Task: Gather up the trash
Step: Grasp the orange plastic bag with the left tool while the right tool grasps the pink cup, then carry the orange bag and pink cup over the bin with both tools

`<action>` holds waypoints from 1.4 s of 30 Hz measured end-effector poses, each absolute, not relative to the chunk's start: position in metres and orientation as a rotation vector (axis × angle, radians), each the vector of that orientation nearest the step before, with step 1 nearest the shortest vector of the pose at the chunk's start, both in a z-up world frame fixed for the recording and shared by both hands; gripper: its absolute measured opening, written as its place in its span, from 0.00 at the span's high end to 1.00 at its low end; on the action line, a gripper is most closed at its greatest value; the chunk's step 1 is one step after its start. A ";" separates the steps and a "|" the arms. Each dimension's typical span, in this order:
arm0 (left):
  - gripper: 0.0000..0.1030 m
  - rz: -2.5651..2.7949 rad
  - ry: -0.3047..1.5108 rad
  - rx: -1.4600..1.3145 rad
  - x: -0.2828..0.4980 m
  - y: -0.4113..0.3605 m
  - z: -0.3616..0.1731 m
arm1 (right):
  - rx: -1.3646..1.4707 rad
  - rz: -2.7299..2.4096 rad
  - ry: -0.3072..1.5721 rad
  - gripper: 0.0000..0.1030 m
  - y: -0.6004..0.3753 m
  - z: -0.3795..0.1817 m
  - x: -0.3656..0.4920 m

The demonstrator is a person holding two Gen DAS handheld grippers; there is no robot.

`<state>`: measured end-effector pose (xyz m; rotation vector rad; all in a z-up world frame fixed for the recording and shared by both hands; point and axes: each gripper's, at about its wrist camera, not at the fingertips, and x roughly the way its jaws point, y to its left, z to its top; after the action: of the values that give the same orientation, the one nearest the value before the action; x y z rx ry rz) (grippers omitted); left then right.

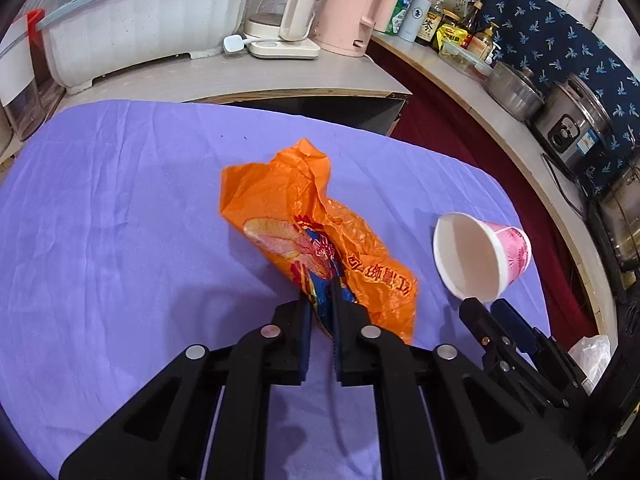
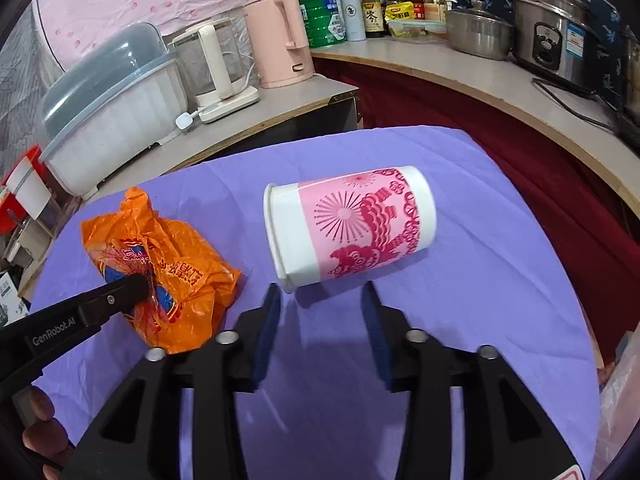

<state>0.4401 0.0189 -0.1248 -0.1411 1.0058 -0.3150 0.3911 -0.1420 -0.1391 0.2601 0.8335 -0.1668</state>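
Item one: my left gripper point(image 1: 320, 284) pinched the orange plastic bag point(image 1: 288, 216) on the purple cloth point(image 1: 120, 208). Item two: right of that bag, my right gripper point(image 2: 320, 292) stood half-wide just short of the toppled pink paper cup point(image 2: 352, 224), holding nothing.

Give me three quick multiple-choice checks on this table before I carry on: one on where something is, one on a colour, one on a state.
1. Where does the paper cup lie relative to the plastic bag, in the right wrist view?
A. To its right
B. On top of it
C. Inside it

2. What colour is the cloth over the table?
A. Green
B. Purple
C. White

3. How does the paper cup rest?
A. Upright on its base
B. On its side
C. Crushed flat

Answers:
1 A: the cup lies apart from the orange bag, to its right on the cloth.
2 B: purple fabric shows all round both items.
3 B: its open rim faces sideways and its printed wall lies along the cloth.
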 end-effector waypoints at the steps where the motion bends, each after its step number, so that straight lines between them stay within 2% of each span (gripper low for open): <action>1: 0.94 -0.316 1.004 -0.139 0.438 0.018 -0.124 | 0.265 -0.169 0.822 0.47 -0.143 -0.137 0.388; 10: 0.95 -0.317 1.006 -0.144 0.423 0.014 -0.123 | 0.292 -0.218 0.790 0.47 -0.148 -0.134 0.388; 11: 0.95 -0.317 1.009 -0.146 0.423 0.015 -0.123 | 0.290 -0.226 0.793 0.51 -0.148 -0.136 0.388; 15: 0.95 -0.323 1.006 -0.133 0.419 0.014 -0.123 | 0.321 -0.234 0.812 0.80 -0.156 -0.144 0.386; 18: 0.95 -0.329 1.002 -0.129 0.414 0.014 -0.120 | 0.346 -0.241 0.804 0.90 -0.165 -0.144 0.377; 20: 0.95 -0.333 0.999 -0.132 0.410 0.013 -0.117 | 0.355 -0.244 0.793 0.94 -0.168 -0.140 0.371; 27: 0.96 -0.357 0.976 -0.118 0.383 0.002 -0.094 | 0.362 -0.244 0.749 0.95 -0.179 -0.112 0.339; 42: 0.97 -0.479 0.833 -0.040 0.282 -0.063 0.005 | 0.389 -0.313 0.576 0.95 -0.235 -0.015 0.219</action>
<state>0.2821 -0.0631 0.0049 -0.0398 0.8326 -0.4791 0.2193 -0.2347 -0.0152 0.3888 0.5764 -0.3129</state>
